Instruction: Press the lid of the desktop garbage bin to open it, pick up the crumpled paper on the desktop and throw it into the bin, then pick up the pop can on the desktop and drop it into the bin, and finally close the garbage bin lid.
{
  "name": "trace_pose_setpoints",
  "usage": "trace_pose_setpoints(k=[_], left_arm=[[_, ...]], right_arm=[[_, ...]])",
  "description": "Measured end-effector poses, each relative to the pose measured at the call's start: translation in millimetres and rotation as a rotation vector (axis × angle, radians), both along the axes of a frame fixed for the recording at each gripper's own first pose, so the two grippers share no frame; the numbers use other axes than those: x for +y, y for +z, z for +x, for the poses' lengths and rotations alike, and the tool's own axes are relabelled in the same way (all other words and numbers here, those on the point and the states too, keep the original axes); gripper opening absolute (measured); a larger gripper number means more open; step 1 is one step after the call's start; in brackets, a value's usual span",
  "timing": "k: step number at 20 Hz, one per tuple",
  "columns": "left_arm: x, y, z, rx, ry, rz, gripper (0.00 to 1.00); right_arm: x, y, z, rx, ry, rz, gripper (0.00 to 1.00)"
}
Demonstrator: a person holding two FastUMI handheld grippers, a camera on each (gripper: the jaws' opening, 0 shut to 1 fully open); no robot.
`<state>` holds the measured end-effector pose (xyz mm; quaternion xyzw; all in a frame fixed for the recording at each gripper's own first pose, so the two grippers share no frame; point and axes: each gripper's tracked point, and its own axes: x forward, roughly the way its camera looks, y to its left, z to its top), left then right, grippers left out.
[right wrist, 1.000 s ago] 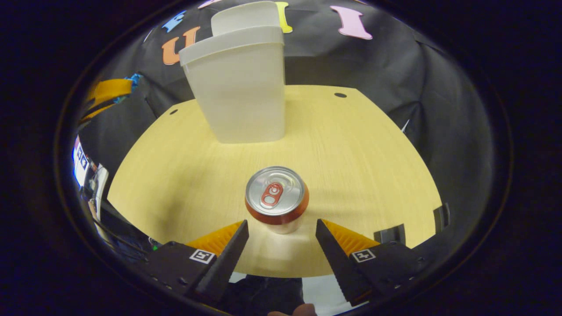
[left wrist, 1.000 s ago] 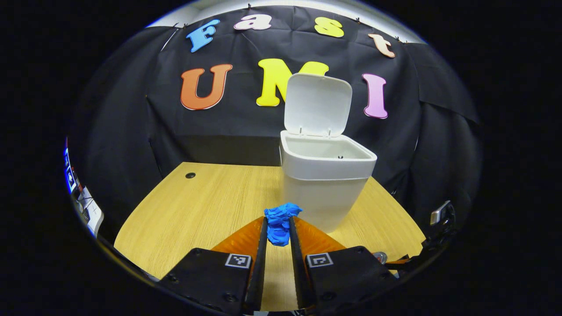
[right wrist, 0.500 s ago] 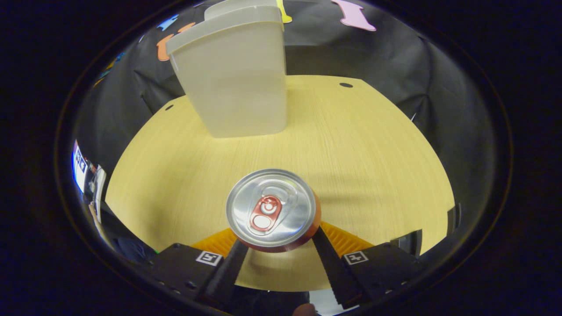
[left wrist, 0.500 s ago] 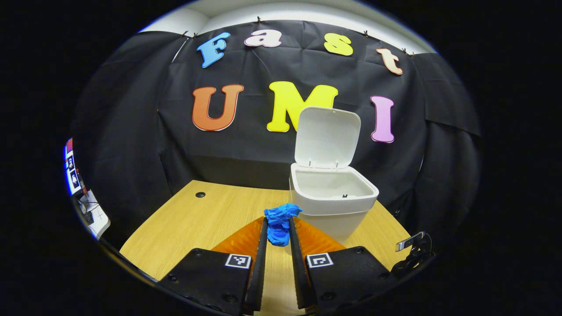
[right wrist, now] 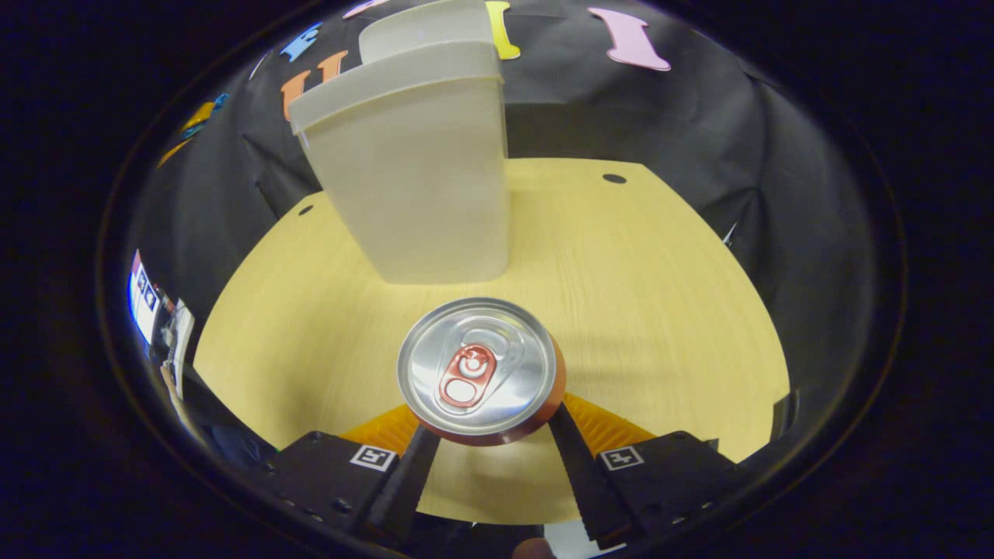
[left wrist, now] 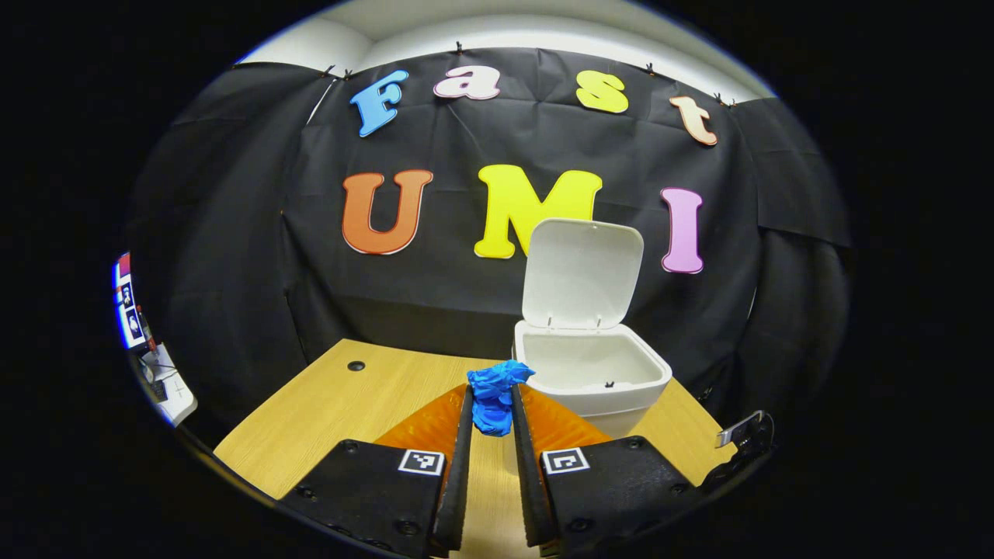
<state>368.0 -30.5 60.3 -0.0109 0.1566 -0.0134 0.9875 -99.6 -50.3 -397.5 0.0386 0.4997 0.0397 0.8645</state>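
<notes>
The left gripper point(left wrist: 491, 415) pinches the blue crumpled paper point(left wrist: 494, 394) between nearly closed fingers; the white bin point(left wrist: 592, 373) stands just beyond, lid point(left wrist: 582, 272) upright. The right gripper point(right wrist: 493, 439) flanks the pop can point(right wrist: 477, 373); the can's top hides the fingertips, so contact seems likely but unconfirmed. The can's base is hidden.

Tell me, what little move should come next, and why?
Probably carry the left gripper forward over the bin and let go. Its jaws pinch the blue crumpled paper, the lid stands open, and the paper is not yet above the opening. The right gripper holds the can.
</notes>
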Motion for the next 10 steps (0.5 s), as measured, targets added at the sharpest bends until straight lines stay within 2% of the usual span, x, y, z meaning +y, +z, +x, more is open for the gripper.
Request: trace_pose_setpoints(k=[7, 10], left_arm=[[-36.6, 49.8, 60.9, -0.127, -0.057, -0.003, 0.32], [-51.0, 49.1, 86.0, -0.136, -0.074, -0.012, 0.32]], right_arm=[[-47.9, 65.4, 42.9, -0.111, -0.138, 0.017, 0.8], [-68.0, 87.5, 55.0, -0.161, -0.175, 0.013, 0.8]])
